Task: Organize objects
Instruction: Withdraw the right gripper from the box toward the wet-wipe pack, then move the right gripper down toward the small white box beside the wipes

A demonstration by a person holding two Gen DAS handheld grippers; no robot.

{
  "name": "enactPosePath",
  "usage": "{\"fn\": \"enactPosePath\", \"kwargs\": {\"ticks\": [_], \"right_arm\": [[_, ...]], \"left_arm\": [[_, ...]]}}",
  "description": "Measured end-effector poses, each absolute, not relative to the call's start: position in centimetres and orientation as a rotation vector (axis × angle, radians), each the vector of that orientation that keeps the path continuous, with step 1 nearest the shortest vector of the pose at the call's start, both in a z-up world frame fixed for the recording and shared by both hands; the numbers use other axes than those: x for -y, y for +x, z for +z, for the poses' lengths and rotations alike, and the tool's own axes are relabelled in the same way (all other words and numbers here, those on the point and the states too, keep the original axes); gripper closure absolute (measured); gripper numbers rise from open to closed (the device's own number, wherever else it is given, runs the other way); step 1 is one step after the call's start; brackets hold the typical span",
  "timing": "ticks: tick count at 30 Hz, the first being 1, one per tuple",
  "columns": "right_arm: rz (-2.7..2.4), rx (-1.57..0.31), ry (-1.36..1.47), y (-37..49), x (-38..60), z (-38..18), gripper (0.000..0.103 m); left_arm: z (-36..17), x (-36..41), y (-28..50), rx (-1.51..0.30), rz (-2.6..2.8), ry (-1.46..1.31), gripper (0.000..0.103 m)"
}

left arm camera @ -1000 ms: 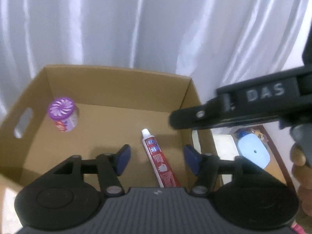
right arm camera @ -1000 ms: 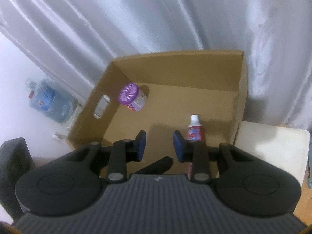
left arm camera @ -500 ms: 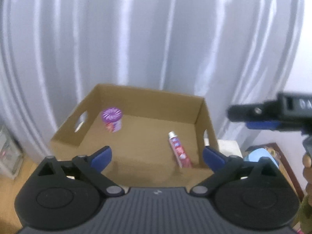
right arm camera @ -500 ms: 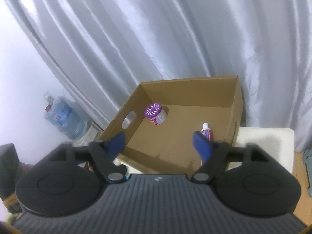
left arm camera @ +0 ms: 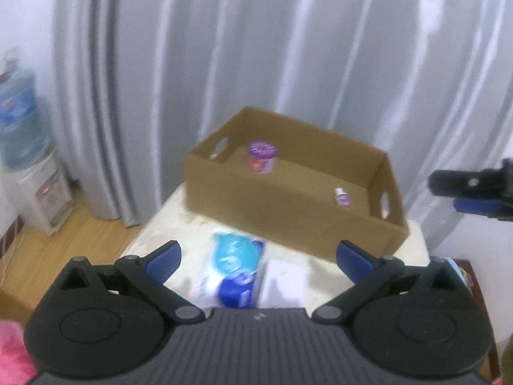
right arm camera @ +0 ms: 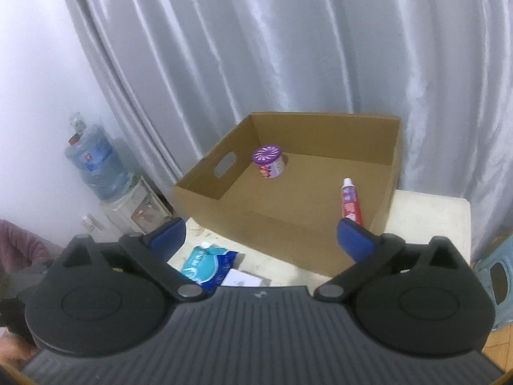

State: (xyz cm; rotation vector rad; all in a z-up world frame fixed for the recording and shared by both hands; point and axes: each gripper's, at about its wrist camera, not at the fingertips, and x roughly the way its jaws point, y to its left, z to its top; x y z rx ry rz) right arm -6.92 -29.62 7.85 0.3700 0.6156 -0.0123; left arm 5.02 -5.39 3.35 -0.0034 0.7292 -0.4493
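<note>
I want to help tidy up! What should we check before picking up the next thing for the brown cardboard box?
1. Left gripper open, nothing between its fingers: ok.
2. Right gripper jaws opening, holding nothing: ok.
3. Brown cardboard box has room: ok.
4. Purple-lidded round tub and red toothpaste tube inside box: ok.
5. Blue-and-white soft packet on cream table, not boxed: not ok.
6. White flat item beside it, what it is: cannot tell.

both grippers now well back from the box [right arm camera: 288, 224]; left gripper [left arm camera: 258, 256] open wide, right gripper [right arm camera: 260, 234] jaws still opening, empty; blue pack [left arm camera: 234, 269] now in view nearside.
</note>
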Motion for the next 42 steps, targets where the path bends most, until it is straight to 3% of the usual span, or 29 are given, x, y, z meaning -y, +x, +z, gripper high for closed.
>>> {"fn": "enactPosePath", "kwargs": {"ticks": [12, 24, 36, 42], "right_arm": [[0.031, -0.656, 0.164, -7.0, 20.9, 8.5, 0.001], [-0.001, -0.739, 0.116, -4.6, 19.7, 6.6, 0.001], [0.027, -0.765, 0.048, -2.9, 20.9, 3.0, 0.001], [0.115, -0.787, 0.223, -0.7, 23.5, 0.6, 0.001]], "left_arm": [[0.9, -2.7, 4.8, -0.763, -0.36, -0.093, 0.0], [-1.1, -5.5, 6.7, -0.83, -0.326, -0.14, 0.0], [-3.5, -2.3, 7.8, -0.821, -0.396, -0.05, 0.0], [-4.9, 0.2, 8.1, -0.829, -0.454, -0.026, 0.0]]}}
